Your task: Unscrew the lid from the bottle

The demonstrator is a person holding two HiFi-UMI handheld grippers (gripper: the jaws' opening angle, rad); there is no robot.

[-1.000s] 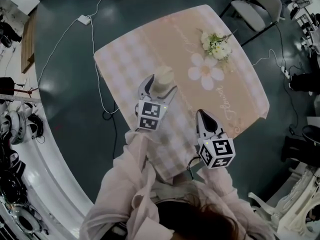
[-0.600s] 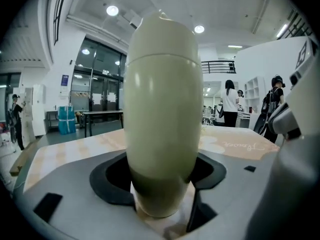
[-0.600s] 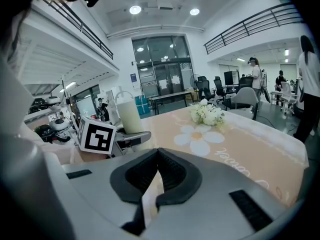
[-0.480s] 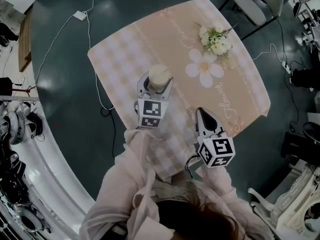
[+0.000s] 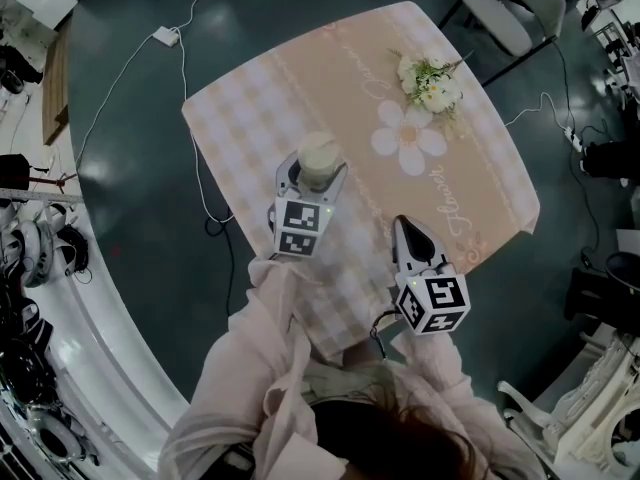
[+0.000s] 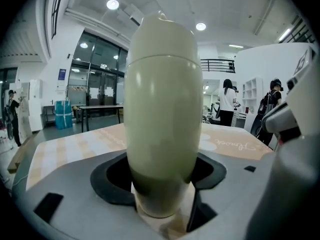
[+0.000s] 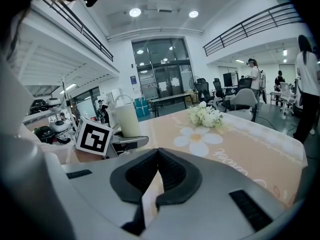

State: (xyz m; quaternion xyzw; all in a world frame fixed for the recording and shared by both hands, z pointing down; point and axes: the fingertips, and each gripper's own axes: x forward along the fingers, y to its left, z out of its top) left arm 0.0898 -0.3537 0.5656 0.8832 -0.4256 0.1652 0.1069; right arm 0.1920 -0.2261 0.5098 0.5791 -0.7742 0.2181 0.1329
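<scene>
A pale cream bottle (image 5: 319, 158) with a rounded lid stands upright on the checked part of the pink tablecloth (image 5: 250, 108). My left gripper (image 5: 316, 173) reaches round it from the near side. In the left gripper view the bottle (image 6: 162, 114) fills the middle and both dark pads (image 6: 114, 176) lie against its lower body; the jaws have just been closing onto it. My right gripper (image 5: 404, 228) hovers over the cloth to the right of the bottle, shut and empty. In the right gripper view its jaws (image 7: 158, 156) meet, and the bottle (image 7: 126, 120) shows at the left.
A bunch of white flowers (image 5: 430, 80) lies at the table's far right, beside a printed daisy (image 5: 410, 140). A chair (image 5: 520, 8) stands beyond the table. A cable and power strip (image 5: 165, 36) lie on the floor at the left.
The left gripper's jaws have drawn in from a wider stance until they lie against the bottle's sides. The right gripper has stayed where it was.
</scene>
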